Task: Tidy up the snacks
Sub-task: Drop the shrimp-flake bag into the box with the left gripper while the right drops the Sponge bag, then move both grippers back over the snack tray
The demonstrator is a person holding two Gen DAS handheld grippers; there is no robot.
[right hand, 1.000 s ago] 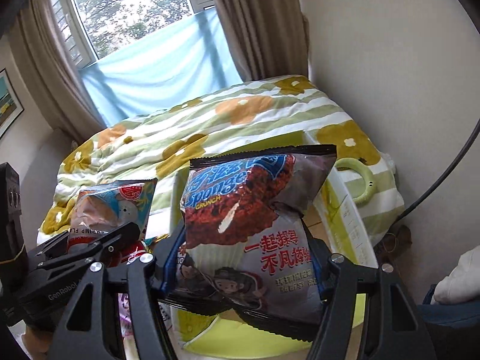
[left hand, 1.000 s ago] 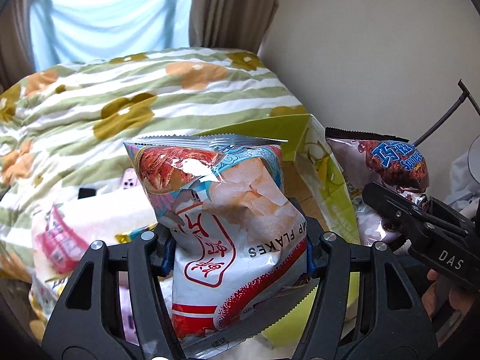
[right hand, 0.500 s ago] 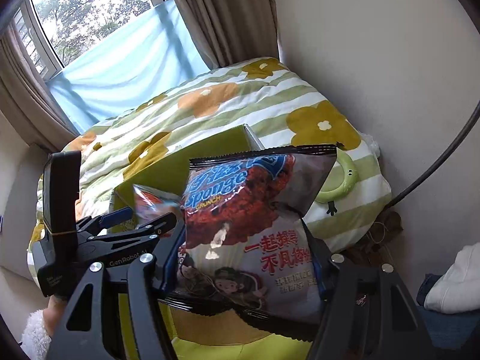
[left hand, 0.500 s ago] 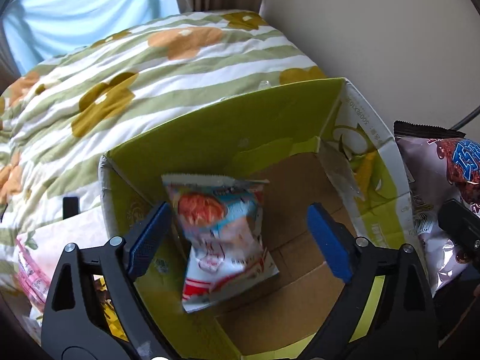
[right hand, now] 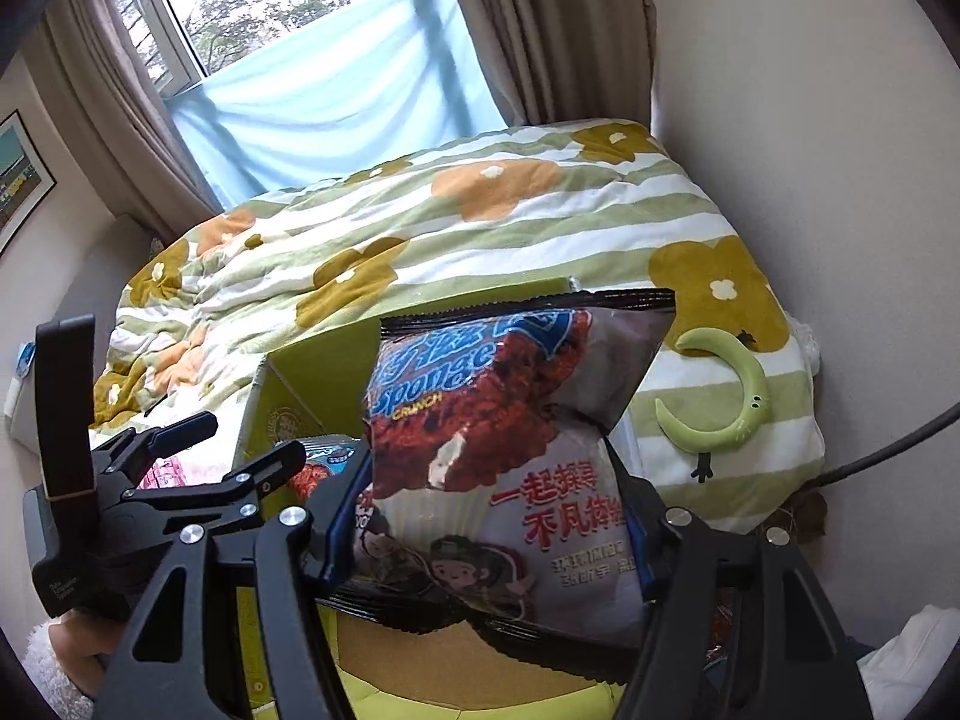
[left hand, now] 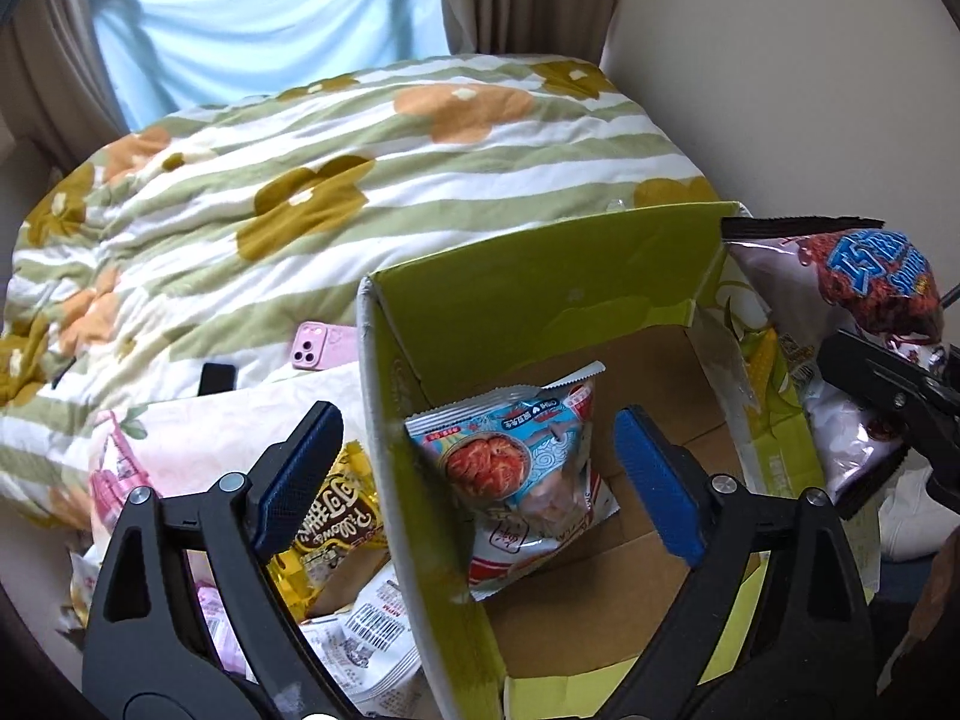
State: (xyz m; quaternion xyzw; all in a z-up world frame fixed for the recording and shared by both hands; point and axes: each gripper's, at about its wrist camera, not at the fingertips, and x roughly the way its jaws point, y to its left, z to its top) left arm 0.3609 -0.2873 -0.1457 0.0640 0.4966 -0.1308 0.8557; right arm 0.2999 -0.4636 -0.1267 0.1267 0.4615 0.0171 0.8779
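Observation:
A green cardboard box (left hand: 540,282) stands open on the bed. A shrimp flakes bag (left hand: 516,468) lies inside it against the left wall. My left gripper (left hand: 480,468) is open and empty above the box, its jaws wide on either side of the bag. My right gripper (right hand: 486,522) is shut on a Sponge Crunch bag (right hand: 510,450) and holds it upright above the box (right hand: 312,360). That bag also shows at the right edge of the left wrist view (left hand: 864,312). The left gripper shows in the right wrist view (right hand: 198,468).
Several loose snack packets, one a yellow bag (left hand: 336,516), lie left of the box. A pink phone (left hand: 318,345) and a black object (left hand: 216,378) rest on the flowered duvet (left hand: 360,150). A green crescent toy (right hand: 732,396) lies at the bed's right edge by the wall.
My left gripper opened and let the shrimp flakes bag drop into the box, where it now lies. The right gripper kept its bag and drew nearer over the box.

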